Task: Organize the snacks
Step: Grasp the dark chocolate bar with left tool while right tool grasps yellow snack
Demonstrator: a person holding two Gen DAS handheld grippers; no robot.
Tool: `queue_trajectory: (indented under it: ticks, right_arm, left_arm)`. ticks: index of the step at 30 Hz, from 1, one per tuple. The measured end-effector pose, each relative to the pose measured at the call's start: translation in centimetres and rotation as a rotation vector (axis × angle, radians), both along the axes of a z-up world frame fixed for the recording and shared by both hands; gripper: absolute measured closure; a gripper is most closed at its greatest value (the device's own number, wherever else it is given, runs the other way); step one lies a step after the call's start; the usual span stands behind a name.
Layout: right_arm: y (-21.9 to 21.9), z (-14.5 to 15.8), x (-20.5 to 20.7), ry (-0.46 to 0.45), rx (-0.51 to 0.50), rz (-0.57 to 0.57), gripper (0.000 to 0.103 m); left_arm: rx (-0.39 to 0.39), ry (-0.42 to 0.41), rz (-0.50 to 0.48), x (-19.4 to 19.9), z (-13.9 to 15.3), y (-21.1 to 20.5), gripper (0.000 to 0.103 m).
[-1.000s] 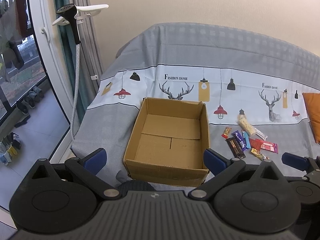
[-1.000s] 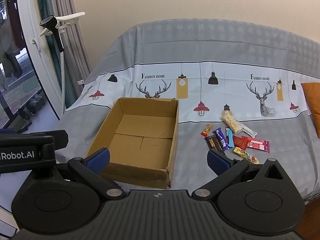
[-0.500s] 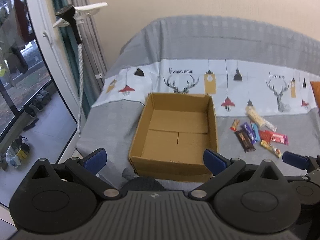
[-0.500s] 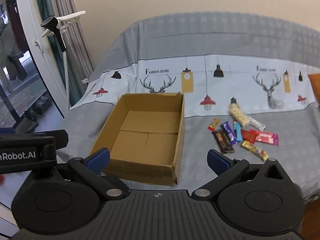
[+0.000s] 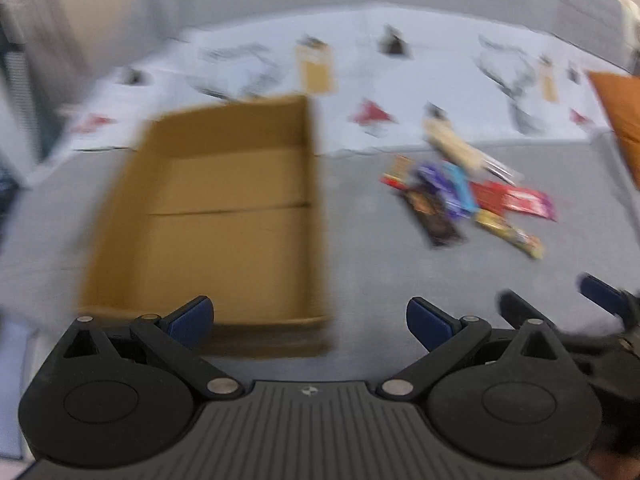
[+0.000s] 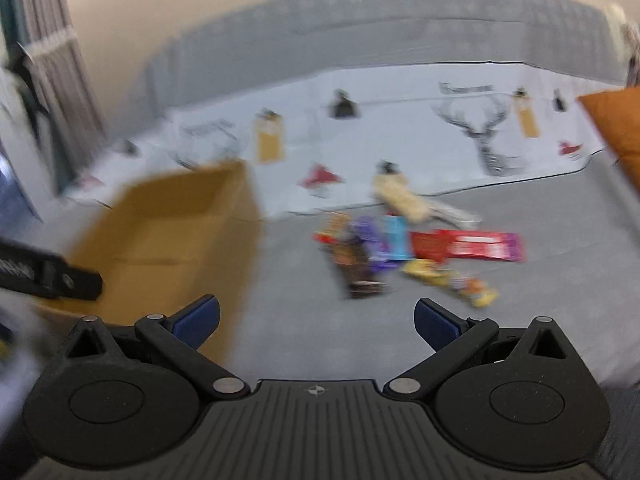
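An open, empty cardboard box (image 5: 224,216) sits on the grey covered surface; it also shows in the right wrist view (image 6: 172,236). A pile of several snack bars (image 5: 464,196) lies to its right, and shows in the right wrist view (image 6: 408,252). My left gripper (image 5: 310,318) is open and empty, hovering over the box's near right corner. My right gripper (image 6: 316,320) is open and empty, short of the snacks. Both views are motion-blurred.
The patterned grey and white cover (image 5: 400,276) spreads under everything. An orange cushion (image 5: 620,112) lies at the far right, also in the right wrist view (image 6: 616,128). Curtains (image 6: 52,92) hang at the left.
Both grippers have moved forward and to the right, closer to the box and snacks. The box and snacks look larger. Both stay open.
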State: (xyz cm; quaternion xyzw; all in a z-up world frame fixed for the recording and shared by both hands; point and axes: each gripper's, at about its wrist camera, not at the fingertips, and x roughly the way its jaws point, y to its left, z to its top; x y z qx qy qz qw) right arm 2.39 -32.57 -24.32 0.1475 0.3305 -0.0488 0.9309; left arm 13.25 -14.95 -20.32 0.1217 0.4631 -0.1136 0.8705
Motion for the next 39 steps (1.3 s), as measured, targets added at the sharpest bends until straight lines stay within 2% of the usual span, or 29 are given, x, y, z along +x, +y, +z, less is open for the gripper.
queue_trajectory:
  ticks: [2, 6, 8, 10, 14, 16, 18, 20, 22, 23, 24, 26, 27, 29, 31, 33, 35, 38, 39]
  right_arm:
    - [-2.7, -2.0, 1.7, 0.021, 0.026, -0.012, 0.0]
    - [-7.5, -5.1, 6.2, 0.012, 0.058, -0.047, 0.001]
    - [-9.6, -6.9, 8.4, 0.017, 0.037, -0.064, 0.006]
    - [-10.9, -8.7, 9.4, 0.029, 0.011, -0.069, 0.011]
    - [-13.2, -12.0, 10.5, 0.148, -0.005, -0.066, 0.016]
    - [-13.9, -12.4, 11.1, 0.154, -0.034, -0.052, 0.016]
    - [-14.3, -12.7, 11.6, 0.142, -0.083, -0.008, 0.016]
    - [-14.9, -13.6, 11.9, 0.15, -0.081, 0.012, 0.02]
    - [-15.3, -15.0, 12.0, 0.19, -0.037, 0.02, 0.051]
    - [-15.2, -15.5, 12.0, 0.215, -0.032, 0.025, 0.051]
    - [-14.9, -15.6, 11.7, 0.202, -0.049, 0.028, 0.057]
    - [-14.6, -15.2, 11.7, 0.174, -0.036, 0.038, 0.06]
    - [-14.4, -15.3, 12.1, 0.183, -0.03, 0.037, 0.067]
    - [-13.0, -15.4, 13.0, 0.225, -0.09, 0.034, 0.077]
    - [-11.5, -15.4, 13.5, 0.235, -0.134, 0.003, 0.077]
    - [-10.0, -15.7, 12.7, 0.224, -0.148, -0.088, 0.077]
    - [-8.6, -15.6, 11.7, 0.224, -0.165, -0.085, 0.077]
    - [-8.6, -15.3, 11.2, 0.228, -0.118, 0.024, 0.077]
    - [-8.9, -15.2, 11.3, 0.223, -0.103, 0.03, 0.077]
  left_arm:
    - [-0.042, 0.036, -0.002, 2.1, -2.2, -2.1, 0.0]
    - [-0.122, -0.002, -0.042, 5.3, -6.2, -6.2, 0.0]
    - [-0.074, -0.005, -0.042, 7.2, -8.5, -8.5, 0.0]
    - [-0.063, 0.025, -0.059, 9.4, -10.9, -10.3, 0.0]
    - [-0.211, 0.085, -0.077, 13.3, -14.7, -12.3, 0.0]
    - [-0.255, 0.142, -0.103, 15.1, -16.3, -13.7, 0.0]
    - [-0.218, 0.193, -0.15, 16.4, -17.9, -15.5, 0.001]
    - [-0.171, 0.225, -0.181, 17.2, -19.4, -16.6, 0.007]
    - [-0.147, 0.185, -0.202, 17.0, -19.7, -16.7, 0.009]
    - [-0.132, 0.183, -0.208, 16.9, -19.8, -16.8, 0.01]
    - [-0.109, 0.172, -0.222, 16.8, -19.9, -16.9, 0.015]
    - [-0.059, 0.142, -0.268, 16.3, -20.0, -17.3, 0.02]
    - [-0.044, 0.126, -0.29, 16.1, -20.0, -17.3, 0.026]
    - [-0.05, 0.107, -0.308, 15.5, -19.9, -16.7, 0.04]
    - [-0.032, 0.108, -0.295, 14.5, -19.7, -15.7, 0.053]
    - [-0.01, 0.139, -0.303, 13.2, -19.4, -14.8, 0.055]
    - [-0.006, 0.179, -0.293, 11.9, -19.0, -13.8, 0.056]
    - [-0.02, 0.178, -0.274, 10.9, -19.1, -13.0, 0.053]
    - [-0.021, 0.173, -0.255, 11.0, -19.1, -13.1, 0.046]
